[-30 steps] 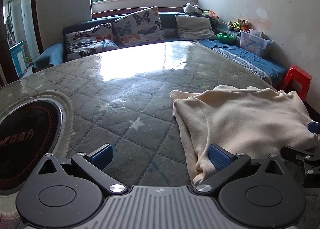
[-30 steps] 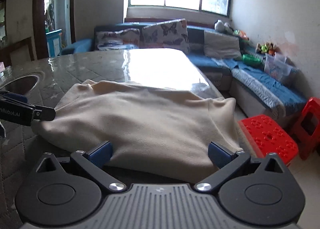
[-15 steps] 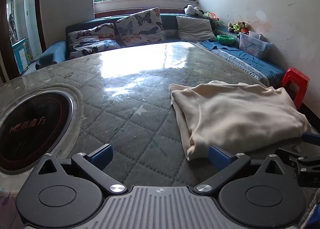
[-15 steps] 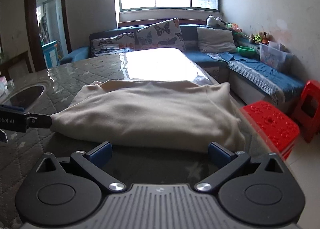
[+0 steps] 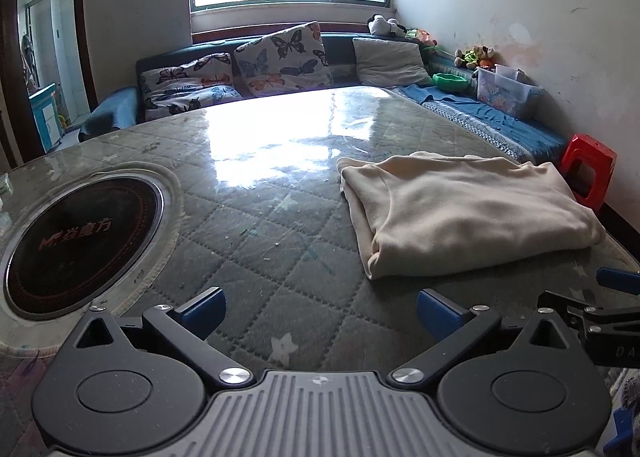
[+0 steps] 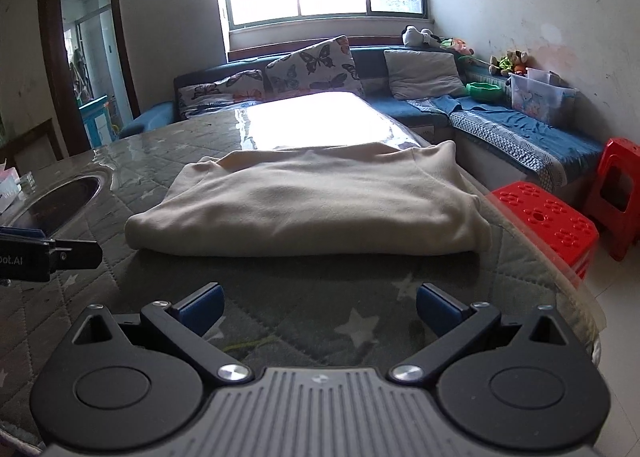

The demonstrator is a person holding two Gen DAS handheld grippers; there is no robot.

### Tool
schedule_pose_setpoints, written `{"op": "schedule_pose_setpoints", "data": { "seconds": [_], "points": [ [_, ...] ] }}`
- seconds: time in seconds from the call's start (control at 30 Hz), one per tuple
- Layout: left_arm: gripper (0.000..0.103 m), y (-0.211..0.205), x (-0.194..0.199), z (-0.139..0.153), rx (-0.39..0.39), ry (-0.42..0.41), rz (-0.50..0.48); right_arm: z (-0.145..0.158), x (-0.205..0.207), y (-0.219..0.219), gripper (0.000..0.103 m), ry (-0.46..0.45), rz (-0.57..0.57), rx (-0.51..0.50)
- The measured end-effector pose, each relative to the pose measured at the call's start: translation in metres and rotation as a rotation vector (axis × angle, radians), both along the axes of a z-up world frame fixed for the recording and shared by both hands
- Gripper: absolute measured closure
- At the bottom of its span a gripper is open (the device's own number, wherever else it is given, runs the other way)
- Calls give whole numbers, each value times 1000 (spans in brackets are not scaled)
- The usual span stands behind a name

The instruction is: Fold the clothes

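Observation:
A cream garment [image 5: 460,209] lies folded in a flat stack on the quilted table [image 5: 256,225], right of centre in the left wrist view. In the right wrist view the garment [image 6: 312,205] lies straight ahead, its near fold facing me. My left gripper [image 5: 320,309] is open and empty, held back from the garment's near left corner. My right gripper [image 6: 318,305] is open and empty, a short way in front of the garment. Neither gripper touches the cloth. The right gripper's fingers [image 5: 616,281] show at the right edge of the left wrist view.
A round black induction plate [image 5: 80,233] is set into the table at the left. A red stool [image 6: 548,221] stands past the table's right edge, and a second red stool [image 6: 620,193] beyond it. A blue sofa [image 6: 520,125] with cushions lines the far walls.
Both grippers have drawn back from the folded garment and risen a little; a second ago their open fingers were at its near edge. The garment lies still.

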State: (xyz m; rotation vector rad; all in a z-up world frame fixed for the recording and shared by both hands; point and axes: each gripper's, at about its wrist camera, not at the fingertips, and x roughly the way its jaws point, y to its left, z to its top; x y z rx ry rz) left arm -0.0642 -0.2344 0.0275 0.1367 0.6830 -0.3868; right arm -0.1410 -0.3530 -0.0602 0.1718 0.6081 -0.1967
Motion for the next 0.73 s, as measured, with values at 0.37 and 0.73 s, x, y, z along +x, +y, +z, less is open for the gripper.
{"op": "schedule_pose_setpoints", "data": {
  "seconds": [0.37, 0.73],
  "points": [
    [0, 1, -14, -6, -14, 13, -5, 0, -7, 7, 0, -15, -15, 0],
    [0, -1, -26, -8, -24, 15, -14, 0, -15, 9, 0, -21, -46, -1]
  ]
}}
